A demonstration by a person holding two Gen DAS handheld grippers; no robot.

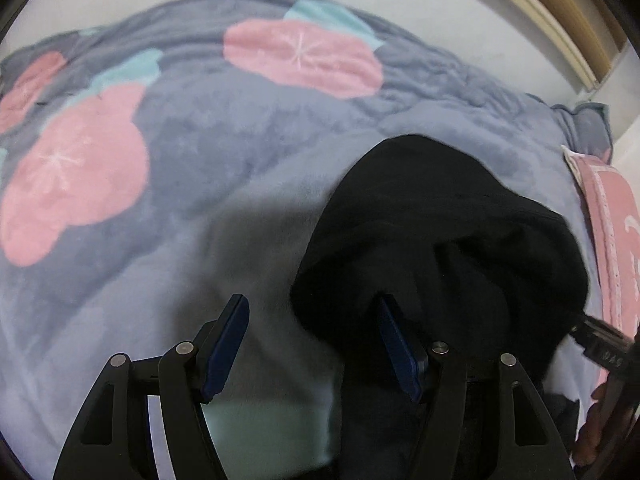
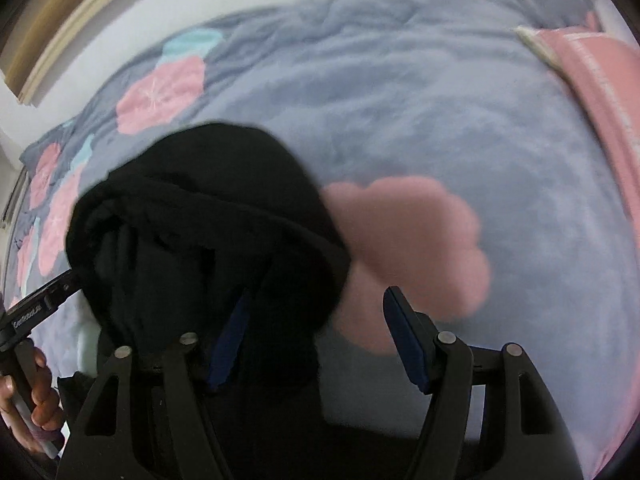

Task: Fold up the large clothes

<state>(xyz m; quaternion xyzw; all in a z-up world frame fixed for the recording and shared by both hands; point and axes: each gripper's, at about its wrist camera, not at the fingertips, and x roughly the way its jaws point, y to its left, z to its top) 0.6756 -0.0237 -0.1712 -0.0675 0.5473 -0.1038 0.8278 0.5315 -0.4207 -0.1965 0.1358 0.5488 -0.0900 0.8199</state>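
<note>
A black garment (image 1: 440,232) of soft, matte, fleecy cloth hangs bunched in thick rounded folds above a bed, between the two grippers. In the left wrist view it fills the right half of the picture, and its folds drape over the right blue pad (image 1: 396,344) of the left gripper (image 1: 312,340). The jaws of that gripper stand apart with pale blanket showing between them, and nothing is clamped there.

In the right wrist view the same dark bundle (image 2: 200,220) sits on the left and covers the left blue pad (image 2: 228,344) of the right gripper (image 2: 316,340). Its jaws also stand apart in the picture, the right pad bare, so no pinch on the cloth can be seen.

Beneath lies a plush grey-blue blanket (image 1: 224,128) (motion-blurred) with scalloped pink flower patches (image 1: 304,56) and small teal shapes. A pink towel-like strip (image 2: 600,92) with a pale edge lies at the far right. A hand (image 2: 40,396) grips the other tool's handle.
</note>
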